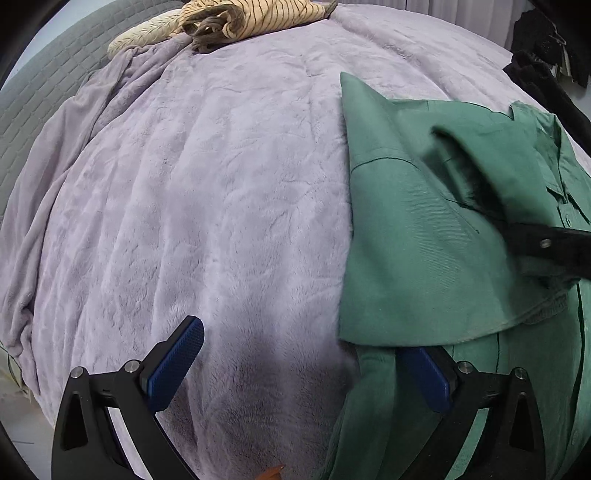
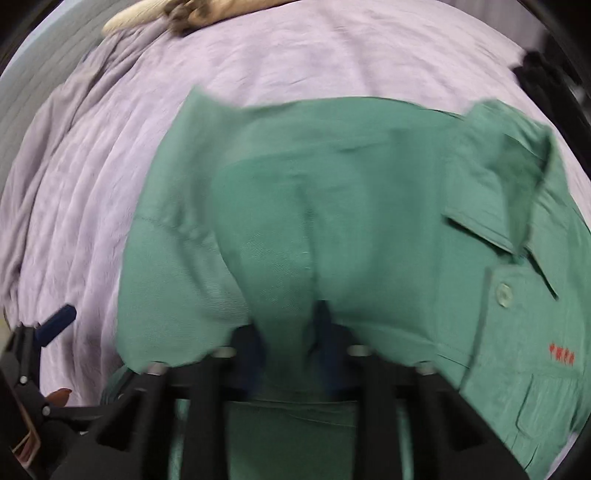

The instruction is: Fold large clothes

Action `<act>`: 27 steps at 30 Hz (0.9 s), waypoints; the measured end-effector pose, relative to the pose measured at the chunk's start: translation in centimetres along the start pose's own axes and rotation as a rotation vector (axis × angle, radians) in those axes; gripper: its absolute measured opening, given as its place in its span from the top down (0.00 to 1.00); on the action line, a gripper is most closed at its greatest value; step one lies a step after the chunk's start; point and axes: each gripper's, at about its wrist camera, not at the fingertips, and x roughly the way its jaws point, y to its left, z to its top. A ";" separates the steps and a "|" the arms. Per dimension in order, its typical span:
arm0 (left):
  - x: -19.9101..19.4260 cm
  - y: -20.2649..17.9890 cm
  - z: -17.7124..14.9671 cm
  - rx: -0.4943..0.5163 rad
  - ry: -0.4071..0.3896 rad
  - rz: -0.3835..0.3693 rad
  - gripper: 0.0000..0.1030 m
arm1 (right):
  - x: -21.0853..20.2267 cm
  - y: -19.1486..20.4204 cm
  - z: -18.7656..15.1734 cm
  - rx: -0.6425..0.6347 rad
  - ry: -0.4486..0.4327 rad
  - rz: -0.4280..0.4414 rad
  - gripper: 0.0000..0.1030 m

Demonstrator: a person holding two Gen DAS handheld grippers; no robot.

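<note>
A large green button shirt (image 1: 424, 236) lies on the lilac blanket, collar to the right; in the right wrist view (image 2: 332, 206) it fills the middle. Its left sleeve is folded in over the body. My left gripper (image 1: 306, 354) is open at the shirt's left edge; its right pad (image 1: 428, 376) is partly under the folded sleeve, its left pad (image 1: 177, 362) over the bare blanket. My right gripper (image 2: 291, 343) is shut on a fold of the sleeve cloth and holds it up; it shows as a dark blurred arm in the left wrist view (image 1: 546, 243).
The lilac plush blanket (image 1: 207, 192) covers the bed. A beige striped garment (image 1: 236, 18) lies bunched at the far edge. A grey quilted headboard (image 1: 33, 92) is at far left. Dark clothes (image 1: 546, 55) hang at far right.
</note>
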 end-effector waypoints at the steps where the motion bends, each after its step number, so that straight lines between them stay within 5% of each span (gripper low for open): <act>1: 0.0 0.1 0.2 0.000 -0.003 0.002 0.00 | -1.3 -1.4 -0.1 0.047 -0.030 0.040 0.84; 6: 0.1 0.4 0.8 0.002 -0.023 0.041 0.00 | -8.9 -10.9 -2.6 0.270 -0.215 0.075 0.84; 13: 0.5 0.4 1.1 0.044 -0.031 0.080 0.00 | -7.8 -23.9 -9.7 0.659 -0.167 0.194 0.84; 17: -0.5 0.1 0.6 0.130 -0.016 0.089 0.00 | -5.2 -25.9 -11.9 0.730 -0.130 0.264 0.77; 19: -1.3 1.3 -0.1 0.139 0.024 0.061 0.00 | -5.4 -26.3 -12.4 0.771 -0.153 0.295 0.62; 21: -2.4 2.8 -0.6 0.116 0.044 0.023 0.00 | -6.1 -26.5 -12.5 0.774 -0.170 0.318 0.35; 26: -3.4 3.0 2.3 0.044 0.011 -0.046 0.00 | -5.8 -25.8 -11.0 0.734 -0.142 0.326 0.33; 27: -2.9 2.4 3.3 0.031 0.011 -0.074 0.00 | -5.6 -25.6 -10.3 0.728 -0.129 0.310 0.41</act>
